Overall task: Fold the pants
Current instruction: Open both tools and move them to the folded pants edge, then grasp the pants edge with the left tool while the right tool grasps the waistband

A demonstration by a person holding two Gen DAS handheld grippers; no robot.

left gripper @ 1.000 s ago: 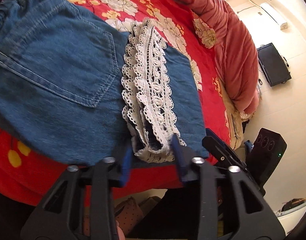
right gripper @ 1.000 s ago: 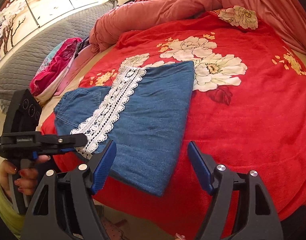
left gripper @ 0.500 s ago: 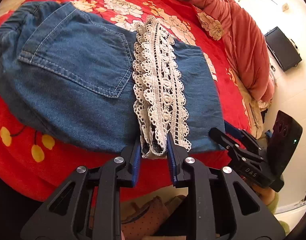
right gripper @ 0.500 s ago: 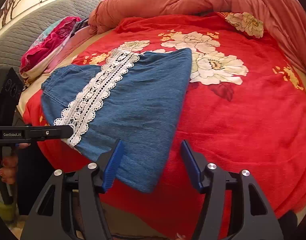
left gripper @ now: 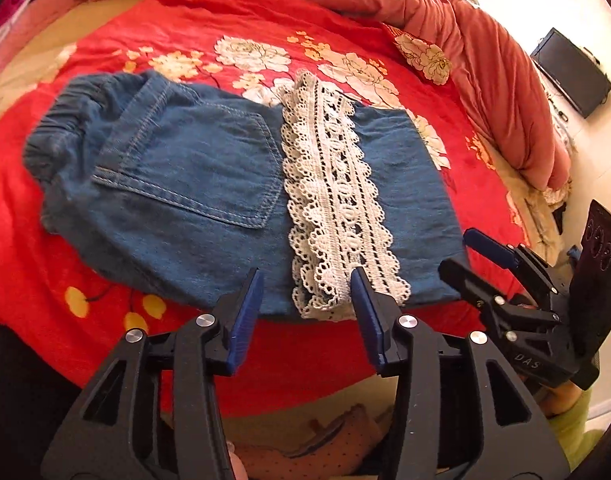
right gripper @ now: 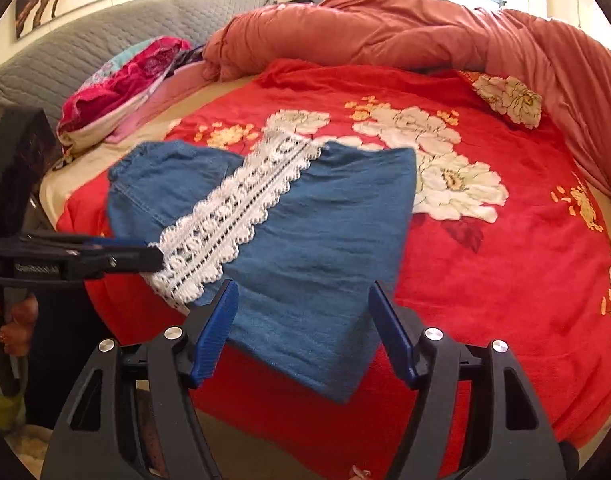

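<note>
Blue denim pants point(left gripper: 193, 184) with a white lace band point(left gripper: 333, 208) lie folded on a red floral blanket point(left gripper: 57, 280), near the bed's front edge. They also show in the right wrist view point(right gripper: 317, 240), with the lace band point(right gripper: 233, 216) running diagonally. My left gripper point(left gripper: 305, 304) is open and empty, its fingertips at the near hem around the lace end. My right gripper point(right gripper: 301, 320) is open and empty, its jaws on either side of the pants' near corner. The right gripper also shows in the left wrist view point(left gripper: 477, 256), beside the pants' right edge.
A bunched salmon duvet point(right gripper: 385, 32) lies along the far and right sides of the bed. A pile of pink and red clothes point(right gripper: 121, 80) sits at the back left by a grey headboard point(right gripper: 85, 52). A black speaker point(left gripper: 597, 248) stands off the bed edge.
My left gripper has opened and let go of the lace end, and drawn back a little. My right gripper stays open and has come closer around the near corner.
</note>
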